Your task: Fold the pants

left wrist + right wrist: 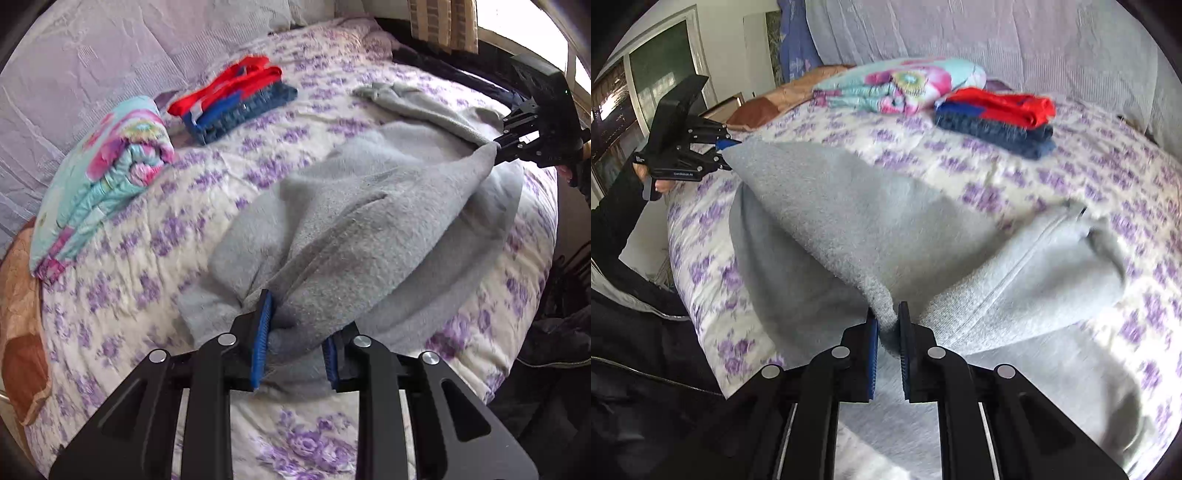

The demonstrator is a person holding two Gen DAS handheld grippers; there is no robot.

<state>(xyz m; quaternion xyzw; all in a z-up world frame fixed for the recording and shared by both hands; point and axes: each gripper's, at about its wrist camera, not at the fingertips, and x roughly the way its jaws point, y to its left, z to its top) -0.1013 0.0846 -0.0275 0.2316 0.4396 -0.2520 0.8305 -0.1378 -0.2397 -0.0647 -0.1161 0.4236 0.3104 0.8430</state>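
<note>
Grey fleece pants lie on a bed with a purple-flowered quilt. My left gripper is shut on a bunched edge of the pants. My right gripper is shut on another edge of the pants. The cloth is lifted and stretched between the two grippers, with more of it lying on the quilt below. The right gripper also shows in the left wrist view, and the left gripper in the right wrist view. One leg trails toward the far side of the bed.
A folded flowered turquoise cloth and a folded stack of red and blue garments lie at the back of the bed, before lilac pillows. The bed's edge is at the right; a window is at the left.
</note>
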